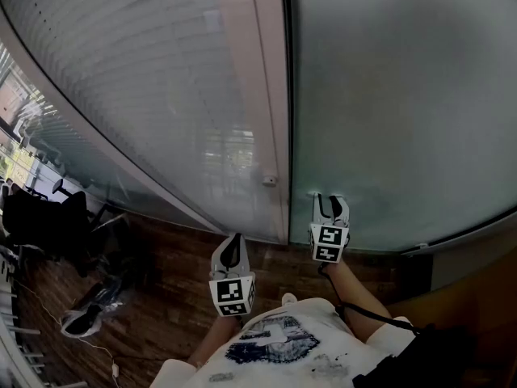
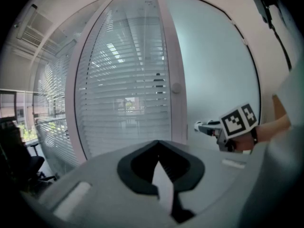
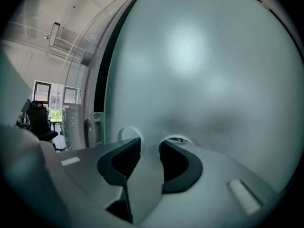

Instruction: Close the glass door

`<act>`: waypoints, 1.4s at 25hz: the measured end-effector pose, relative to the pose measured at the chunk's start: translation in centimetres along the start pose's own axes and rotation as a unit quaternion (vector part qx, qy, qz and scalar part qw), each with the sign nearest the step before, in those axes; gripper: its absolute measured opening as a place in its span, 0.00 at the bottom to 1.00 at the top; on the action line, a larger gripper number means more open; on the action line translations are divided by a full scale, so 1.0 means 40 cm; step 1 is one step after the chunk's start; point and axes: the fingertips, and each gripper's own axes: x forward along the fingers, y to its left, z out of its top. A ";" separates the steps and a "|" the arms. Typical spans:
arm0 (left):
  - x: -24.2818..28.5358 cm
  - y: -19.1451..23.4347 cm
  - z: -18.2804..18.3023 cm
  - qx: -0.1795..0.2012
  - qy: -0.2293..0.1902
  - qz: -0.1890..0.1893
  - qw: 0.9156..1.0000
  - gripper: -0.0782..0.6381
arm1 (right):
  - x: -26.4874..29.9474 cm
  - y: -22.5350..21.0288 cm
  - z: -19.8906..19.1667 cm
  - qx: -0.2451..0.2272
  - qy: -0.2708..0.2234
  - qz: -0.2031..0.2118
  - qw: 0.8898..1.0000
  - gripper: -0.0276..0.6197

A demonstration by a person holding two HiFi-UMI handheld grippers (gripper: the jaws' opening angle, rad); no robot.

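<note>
The frosted glass door (image 1: 396,95) fills the right of the head view. Its left edge runs along a pale frame post (image 1: 271,95) with only a thin dark line between them. My right gripper (image 1: 332,203) is level, its tips right at the glass low on the door; the jaws stand apart with only frosted glass (image 3: 199,70) showing between them. A dark door edge with a metal lock plate (image 3: 94,127) lies to their left. My left gripper (image 1: 233,246) hangs back from the post, shut and empty, facing the blinds (image 2: 126,94). From there the right gripper (image 2: 199,126) meets the door.
A glass wall with slatted blinds (image 1: 137,79) runs off to the left. A small knob (image 1: 269,180) sits on the post. A black office chair (image 1: 44,217) and a black-and-white object (image 1: 85,314) with cables stand on the wooden floor (image 1: 170,297) at left.
</note>
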 end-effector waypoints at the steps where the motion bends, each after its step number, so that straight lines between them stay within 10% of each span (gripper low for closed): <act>1: 0.001 0.000 0.000 0.000 0.000 -0.001 1.000 0.11 | 0.000 0.002 0.006 0.001 -0.001 0.001 1.000 0.23; 35: -0.183 0.047 -0.052 -0.021 0.003 0.014 1.000 0.11 | -0.118 0.006 0.000 0.037 0.017 0.000 0.999 0.30</act>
